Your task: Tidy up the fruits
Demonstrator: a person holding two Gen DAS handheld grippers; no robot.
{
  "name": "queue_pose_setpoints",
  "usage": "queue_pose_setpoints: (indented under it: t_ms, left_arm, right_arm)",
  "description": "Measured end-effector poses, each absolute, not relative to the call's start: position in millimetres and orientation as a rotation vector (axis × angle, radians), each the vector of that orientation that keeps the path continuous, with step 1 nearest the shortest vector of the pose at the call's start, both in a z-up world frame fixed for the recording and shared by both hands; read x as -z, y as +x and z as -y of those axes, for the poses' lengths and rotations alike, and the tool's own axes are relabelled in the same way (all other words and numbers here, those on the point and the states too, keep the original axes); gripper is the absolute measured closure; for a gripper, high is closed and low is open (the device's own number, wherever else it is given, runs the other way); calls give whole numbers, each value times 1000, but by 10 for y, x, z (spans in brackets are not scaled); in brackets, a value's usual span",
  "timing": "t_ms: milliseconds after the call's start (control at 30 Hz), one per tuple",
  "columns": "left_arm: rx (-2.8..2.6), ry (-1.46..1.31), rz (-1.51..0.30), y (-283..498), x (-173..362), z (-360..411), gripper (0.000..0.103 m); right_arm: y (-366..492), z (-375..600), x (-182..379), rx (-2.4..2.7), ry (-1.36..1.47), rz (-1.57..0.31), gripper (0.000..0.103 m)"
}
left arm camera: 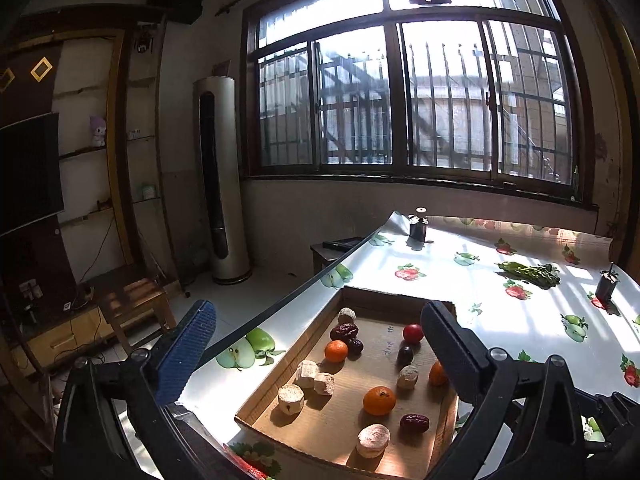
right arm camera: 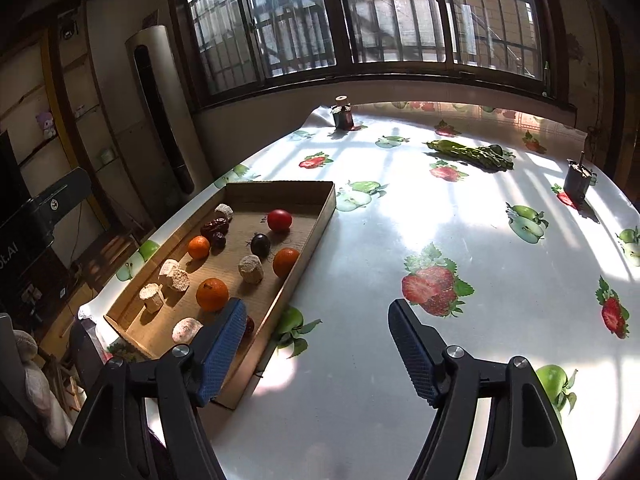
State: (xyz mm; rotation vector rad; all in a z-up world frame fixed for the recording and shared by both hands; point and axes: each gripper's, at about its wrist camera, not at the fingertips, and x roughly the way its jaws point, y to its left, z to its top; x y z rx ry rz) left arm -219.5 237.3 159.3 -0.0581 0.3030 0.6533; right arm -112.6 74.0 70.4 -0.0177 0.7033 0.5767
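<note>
A shallow cardboard tray [left arm camera: 280, 364] [right arm camera: 320, 216] lies at the table's left edge. It holds three oranges [left arm camera: 379, 400] [right arm camera: 212, 294], a red tomato [left arm camera: 413, 333] [right arm camera: 279, 220], a dark plum [left arm camera: 405, 355] [right arm camera: 260, 243], red dates [left arm camera: 415, 423] [right arm camera: 216, 227] and several pale round cakes [left arm camera: 373, 440] [right arm camera: 251, 269]. My left gripper [left arm camera: 316, 344] is open and empty, held above the tray's near end. My right gripper [right arm camera: 316, 336] is open and empty, low over the table just right of the tray, its left finger [right arm camera: 224, 344] over the tray's near corner.
The table has a glossy fruit-print cloth [right arm camera: 400, 240]. A bunch of green vegetables [left arm camera: 528, 274] [right arm camera: 472, 154] lies at the far right. Two dark small containers stand at the back [left arm camera: 418, 224] [right arm camera: 343, 114] and right [left arm camera: 606, 286] [right arm camera: 578, 180]. A tower air conditioner [left arm camera: 220, 180] stands by the window.
</note>
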Motion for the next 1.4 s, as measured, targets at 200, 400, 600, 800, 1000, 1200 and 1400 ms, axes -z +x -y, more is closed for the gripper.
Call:
queue_pose_setpoints:
  t_ms: [200, 400, 600, 800, 1000, 1200, 1400]
  left_arm:
    - [-785, -25, -198, -2540, -1768, -2387, 0]
    - [-863, -65, -123, -2678, -1831, -2364, 0]
    - [-940, 3, -179, -2552, -1759, -2205, 0]
    - [-785, -57, -340, -2326, -1568, -2157, 0]
    - [-672, -77, -492, -2054, -1287, -2069, 0]
    - [-609, -146, -574, -1997, -1117, -2187, 0]
    - [-563, -183, -608, -1977, -1027, -2246, 0]
  right_arm:
    - [-1182, -784, -798, -581, 28, -656, 20]
    - [-1340, -862, -827, -634, -19, -604, 17]
    - [-1359, -760, -843, -633, -16, -577, 16]
    - [-1403, -639, -776, -603, -26, -582, 14]
    - [-1428, -450, -712, -512, -52, -587, 13]
    - [-1395, -469, -667, -486, -65, -612, 13]
    - [-1456, -593, -612, -474, -130, -612, 13]
